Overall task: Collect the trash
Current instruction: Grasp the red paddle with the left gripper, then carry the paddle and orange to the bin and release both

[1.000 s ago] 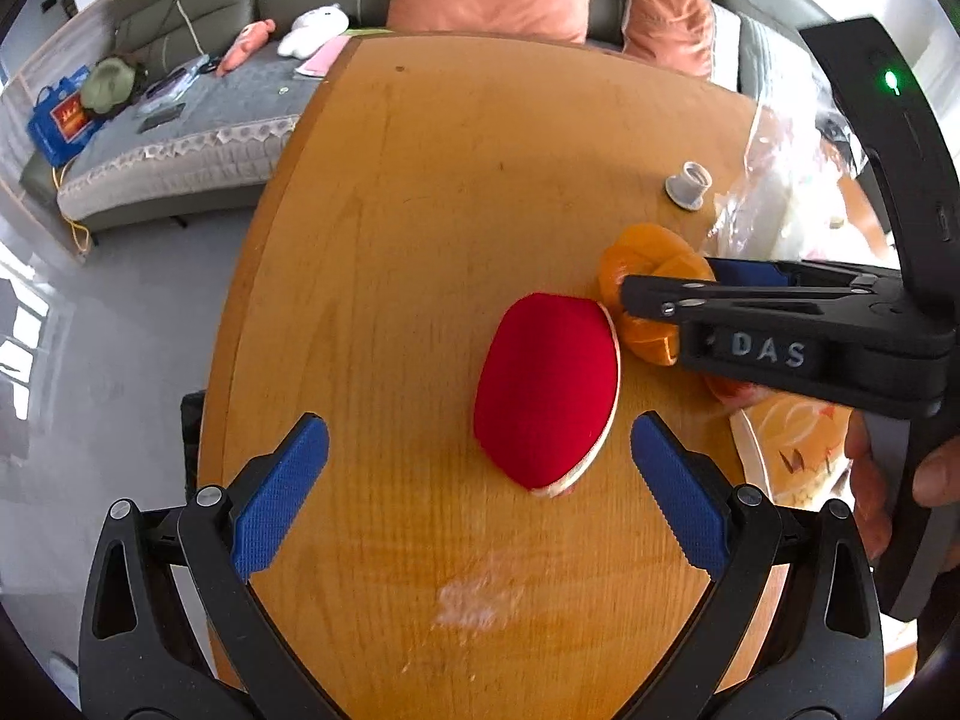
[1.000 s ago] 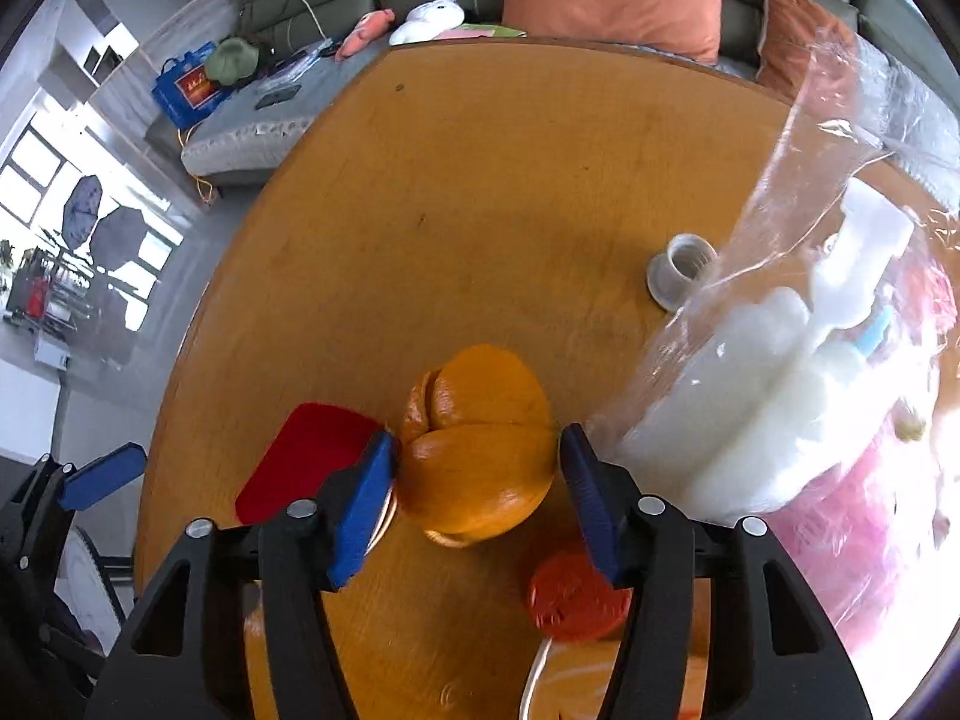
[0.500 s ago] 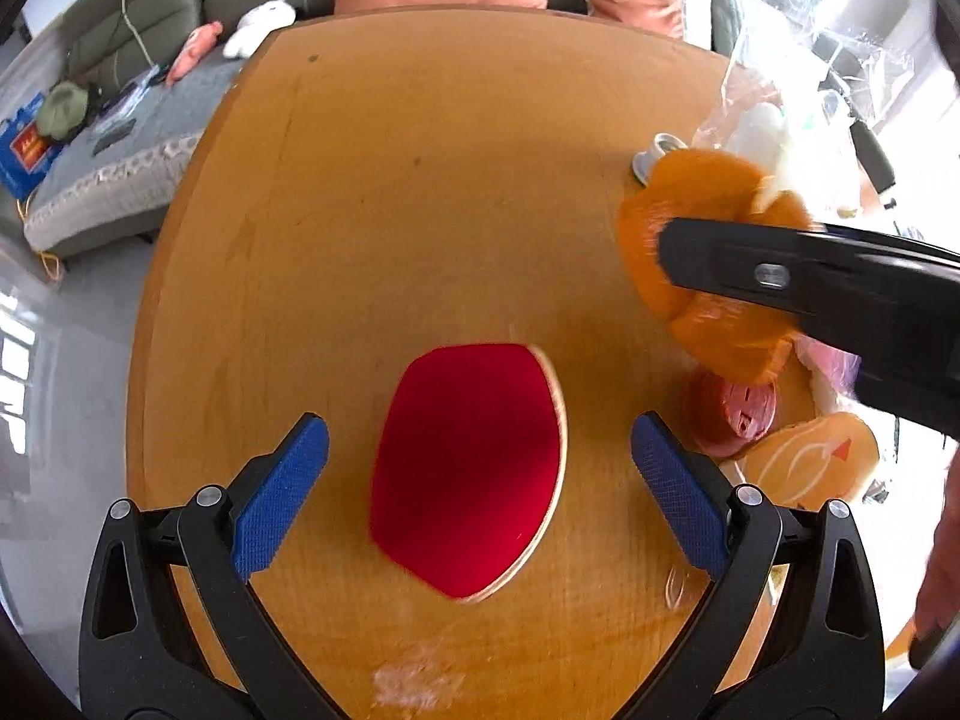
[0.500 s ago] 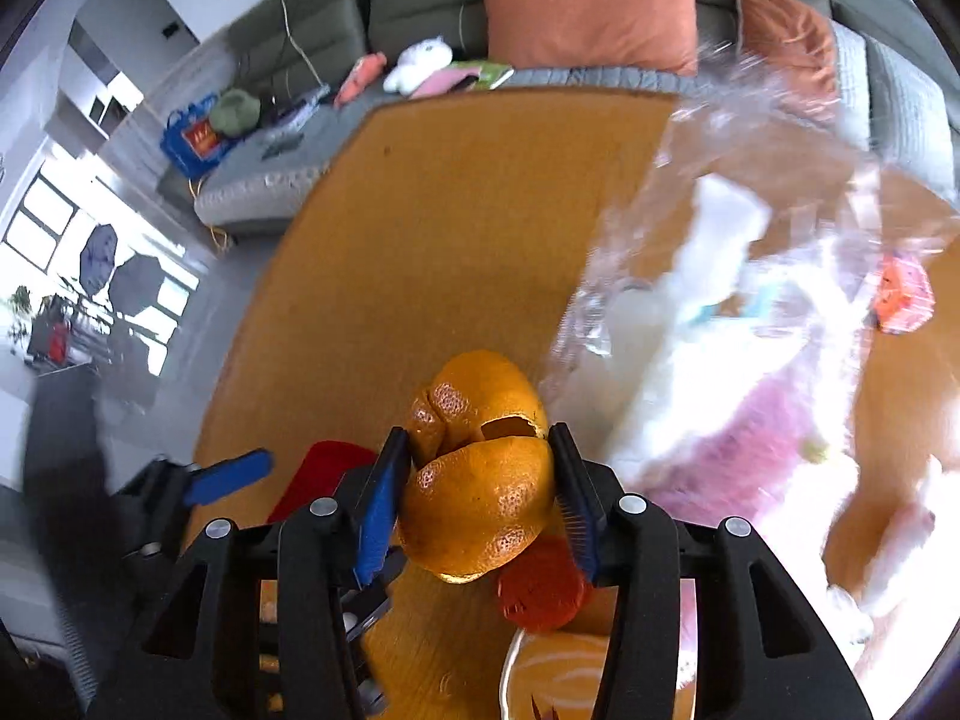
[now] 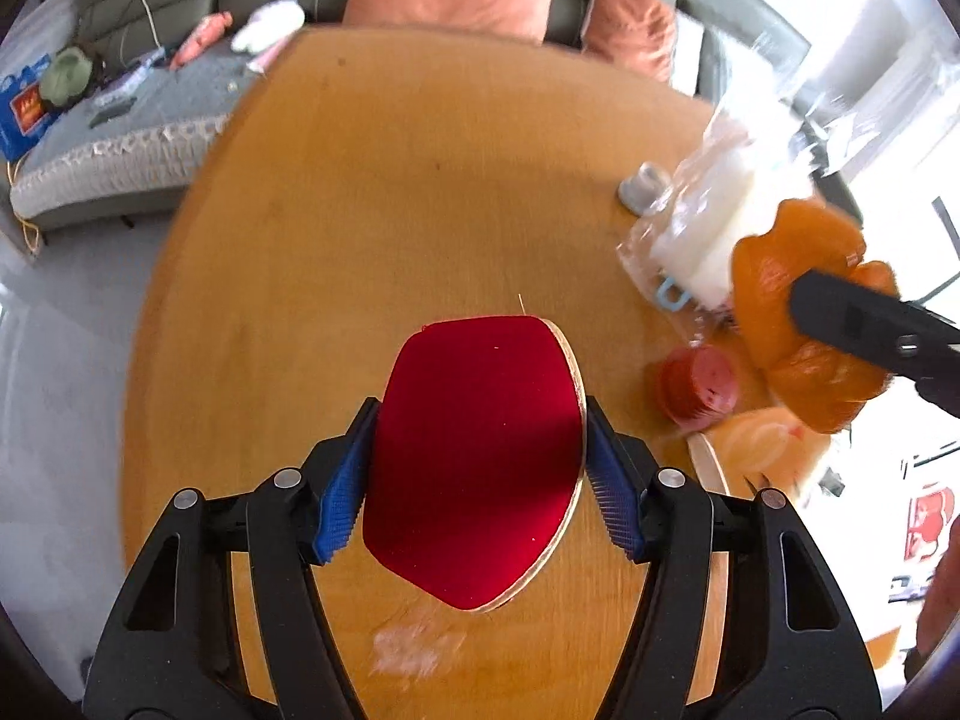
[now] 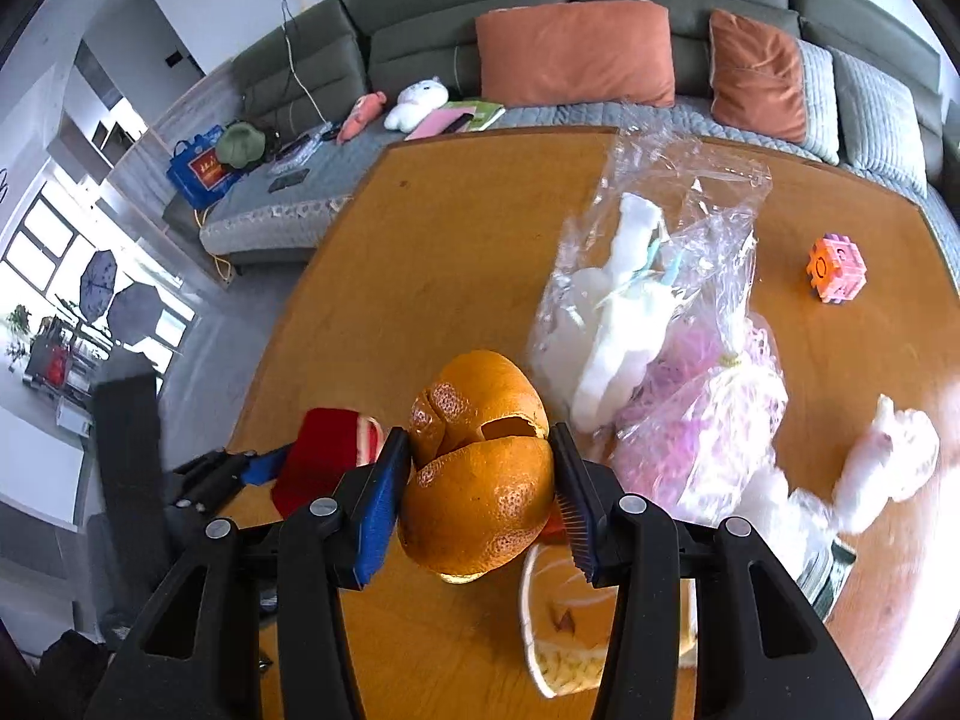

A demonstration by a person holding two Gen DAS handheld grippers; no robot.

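On the round wooden table [image 5: 312, 276], the left gripper [image 5: 477, 468] is closing on the flat red felt-faced paddle piece [image 5: 474, 456], wide open a second ago; right gripper [image 6: 480, 489] clamps dimpled orange peel [image 6: 480, 480], now lifted by the crinkled clear plastic bag [image 6: 660, 300].

So behind the wooden bench [image 6: 456, 252] there's a big grey-green sofa [image 6: 456, 18] with two orange cushions, a large one [image 6: 576, 51] and a smaller one [image 6: 757, 75] off to its right. On the seat there's a white plush toy [image 6: 417, 101], a pinkish plush [image 6: 360, 115] right next to it, a couple of flat books or folders [image 6: 459, 117], a green hat [image 6: 240, 145] and a blue shopping bag [image 6: 199, 171]. A little orange and pink puzzle cube [image 6: 836, 269] sits on the bench's far right. Folded umbrellas [image 6: 114, 294] show outside the window.
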